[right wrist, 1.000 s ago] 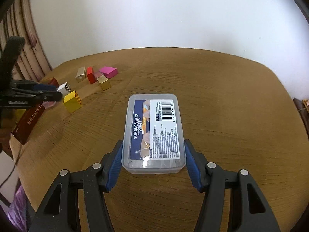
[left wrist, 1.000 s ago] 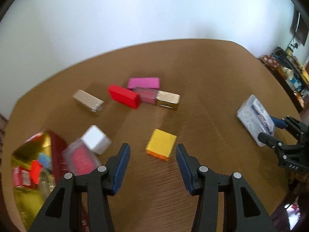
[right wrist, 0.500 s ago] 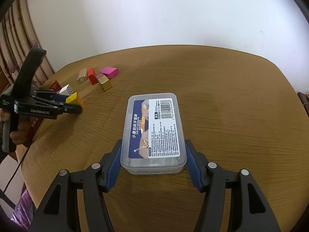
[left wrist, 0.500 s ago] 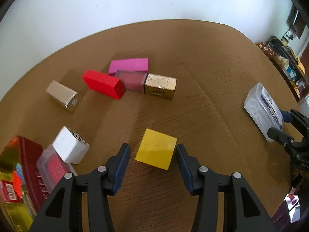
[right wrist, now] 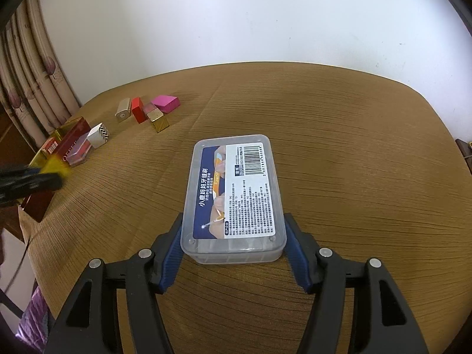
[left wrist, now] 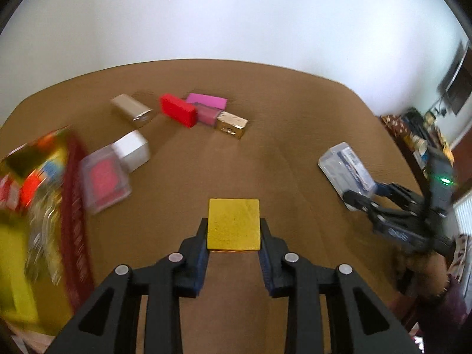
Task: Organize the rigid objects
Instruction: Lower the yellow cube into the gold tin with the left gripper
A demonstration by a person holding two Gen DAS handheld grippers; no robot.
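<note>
The left gripper is clamped on a yellow block, its blue pads pressed against both sides, above the brown table. The right gripper grasps a clear plastic box with a printed label by its near end. Ahead and left of the left gripper lie a pink-filled clear case and a white box, and farther off a red block, a pink block and a gold box.
</note>
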